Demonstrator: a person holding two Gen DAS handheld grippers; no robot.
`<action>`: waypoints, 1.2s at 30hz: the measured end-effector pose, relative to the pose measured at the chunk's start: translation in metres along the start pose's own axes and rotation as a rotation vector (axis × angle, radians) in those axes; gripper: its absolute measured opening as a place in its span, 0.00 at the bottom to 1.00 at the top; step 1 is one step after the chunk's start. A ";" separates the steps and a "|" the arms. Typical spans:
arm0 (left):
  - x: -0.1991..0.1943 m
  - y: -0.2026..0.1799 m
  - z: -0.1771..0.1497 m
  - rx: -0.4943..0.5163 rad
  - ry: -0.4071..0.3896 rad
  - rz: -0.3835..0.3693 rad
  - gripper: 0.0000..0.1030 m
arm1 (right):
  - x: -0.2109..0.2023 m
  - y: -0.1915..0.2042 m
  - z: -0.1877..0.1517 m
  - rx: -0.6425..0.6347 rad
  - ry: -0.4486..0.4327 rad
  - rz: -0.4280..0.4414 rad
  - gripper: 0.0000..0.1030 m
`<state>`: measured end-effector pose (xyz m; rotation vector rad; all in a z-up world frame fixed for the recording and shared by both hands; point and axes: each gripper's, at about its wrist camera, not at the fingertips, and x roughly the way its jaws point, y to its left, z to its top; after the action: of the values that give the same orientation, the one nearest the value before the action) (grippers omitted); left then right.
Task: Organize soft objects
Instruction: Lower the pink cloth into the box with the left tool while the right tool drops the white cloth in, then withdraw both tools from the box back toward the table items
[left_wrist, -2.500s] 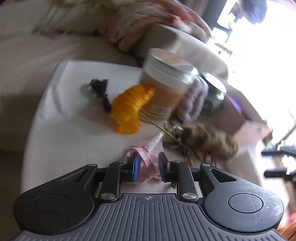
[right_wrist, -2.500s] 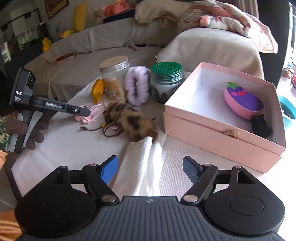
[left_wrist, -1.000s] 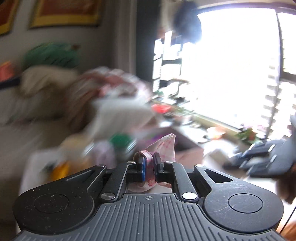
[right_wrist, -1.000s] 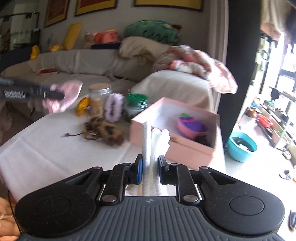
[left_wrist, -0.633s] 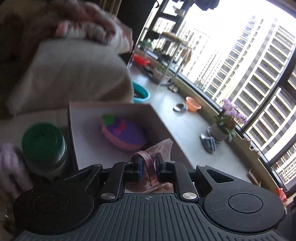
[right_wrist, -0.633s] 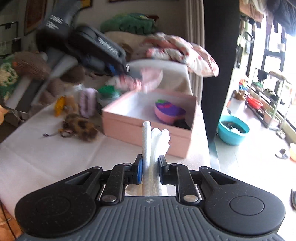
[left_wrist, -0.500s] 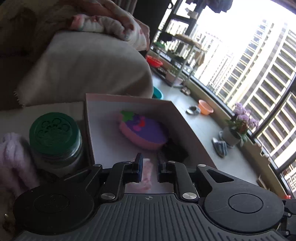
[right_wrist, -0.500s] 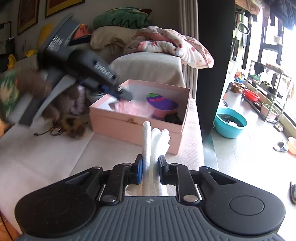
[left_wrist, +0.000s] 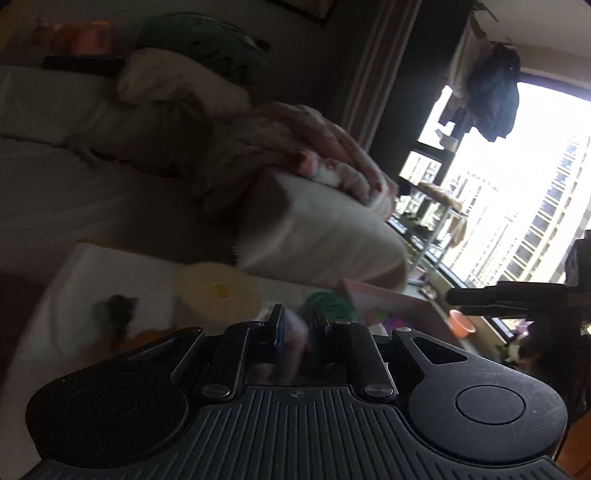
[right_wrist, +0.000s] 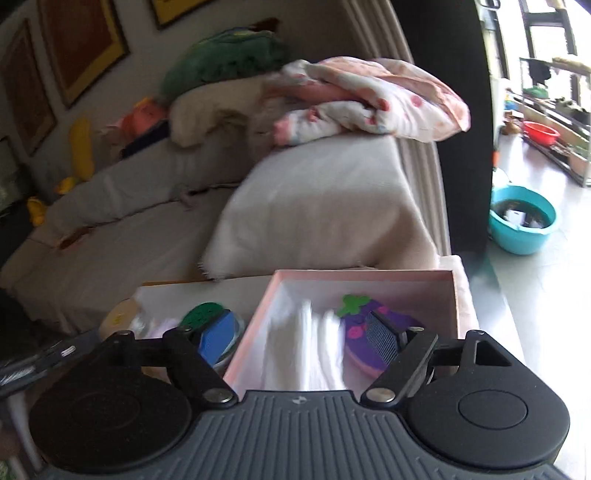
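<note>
In the right wrist view the pink box lies just ahead. My right gripper is wide open over it. The folded white towel lies inside the box between the fingers, next to the purple eggplant toy. In the dark, blurred left wrist view my left gripper has its jaws a narrow gap apart with nothing clearly held. It sits back over the table near the cream-lidded jar and green-lidded jar. The box corner shows to the right.
A sofa with a pink quilt and cushions stands behind the table. A teal basin sits on the floor at right. The green-lidded jar and cream-lidded jar stand left of the box. A dark furry thing lies on the table.
My right gripper moved over the box, opened and let go of the white towel. My left gripper dropped the pink cloth in the box and pulled back toward the jars.
</note>
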<state>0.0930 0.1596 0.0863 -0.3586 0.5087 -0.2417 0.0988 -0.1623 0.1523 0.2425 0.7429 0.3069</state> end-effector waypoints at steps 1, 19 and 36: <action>-0.004 0.013 -0.005 -0.006 -0.001 0.041 0.15 | 0.001 0.003 -0.006 -0.009 -0.008 -0.025 0.77; -0.004 0.071 -0.030 -0.095 -0.049 0.165 0.15 | -0.018 0.098 -0.149 -0.434 -0.034 -0.044 0.85; -0.016 0.042 -0.069 0.080 0.241 0.148 0.15 | -0.031 0.087 -0.198 -0.390 -0.001 -0.002 0.85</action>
<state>0.0499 0.1836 0.0209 -0.2128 0.7576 -0.1615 -0.0762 -0.0711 0.0585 -0.1269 0.6675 0.4419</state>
